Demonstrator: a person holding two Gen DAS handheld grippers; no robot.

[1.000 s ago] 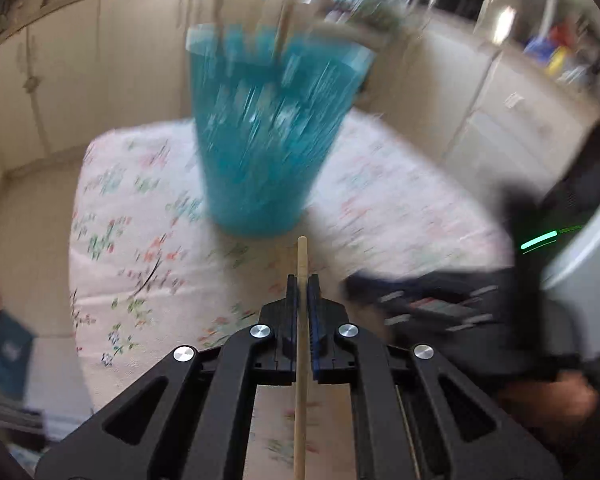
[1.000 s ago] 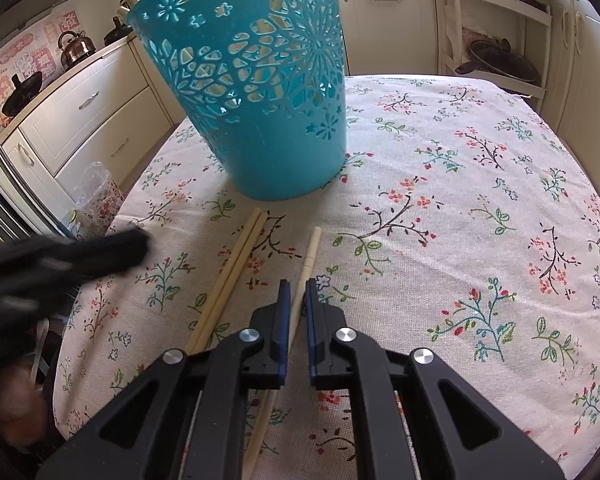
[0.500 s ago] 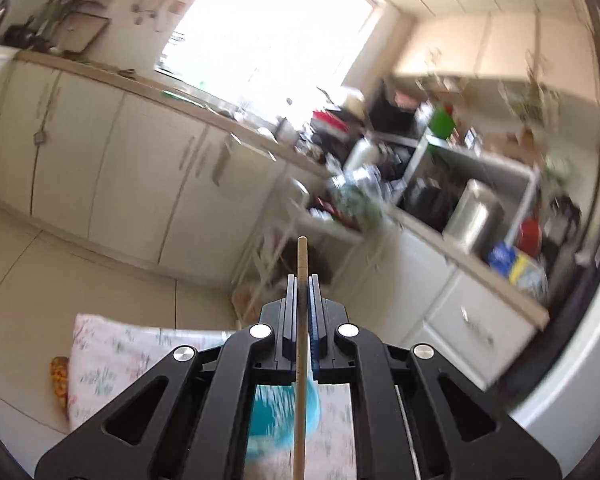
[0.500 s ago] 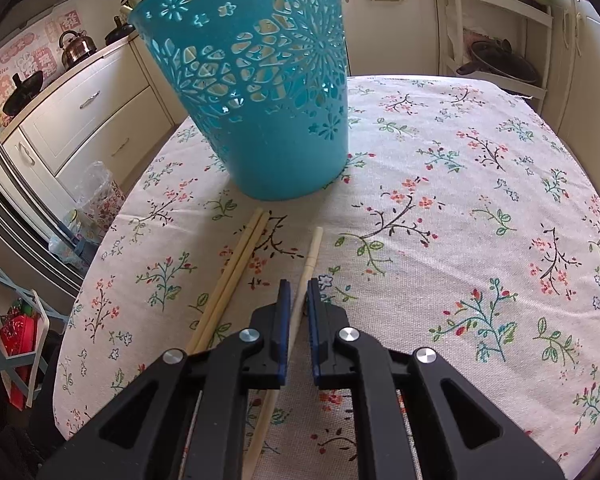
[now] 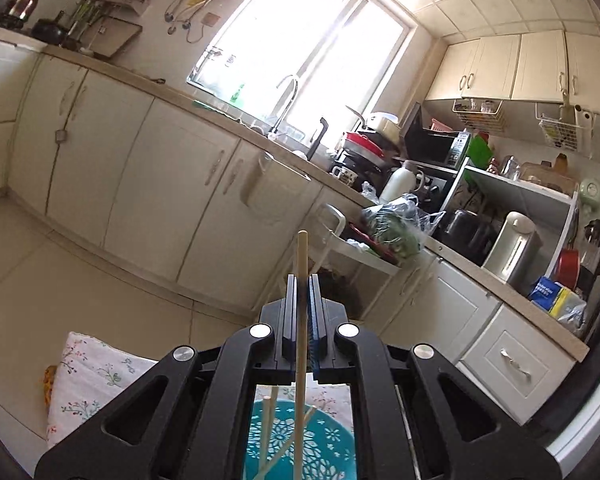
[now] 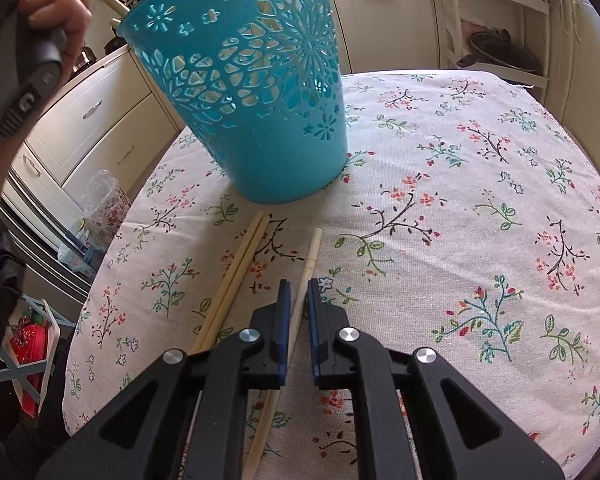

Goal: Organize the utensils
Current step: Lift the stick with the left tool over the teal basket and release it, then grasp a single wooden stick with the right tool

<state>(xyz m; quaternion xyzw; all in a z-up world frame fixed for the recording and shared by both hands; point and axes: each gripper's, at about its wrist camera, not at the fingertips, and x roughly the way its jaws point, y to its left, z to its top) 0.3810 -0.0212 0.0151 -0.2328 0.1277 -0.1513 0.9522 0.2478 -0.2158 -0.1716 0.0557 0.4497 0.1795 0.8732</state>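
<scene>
My left gripper is shut on a pale wooden chopstick, held upright over the turquoise cut-out basket, where other chopsticks stand. In the right wrist view the basket stands on the floral tablecloth. My right gripper hovers low with its jaws slightly apart on either side of a single chopstick lying on the cloth. A pair of chopsticks lies just left of it. A chopstick end sticks out of the basket's rim.
The person's hand holding the left gripper's handle is up at the left of the basket. Kitchen cabinets and a cluttered counter surround the table. A shelf rack stands behind the table.
My left gripper rose from table level and tilted up over the basket with the chopstick in it. My right gripper stayed nearly still over the single chopstick.
</scene>
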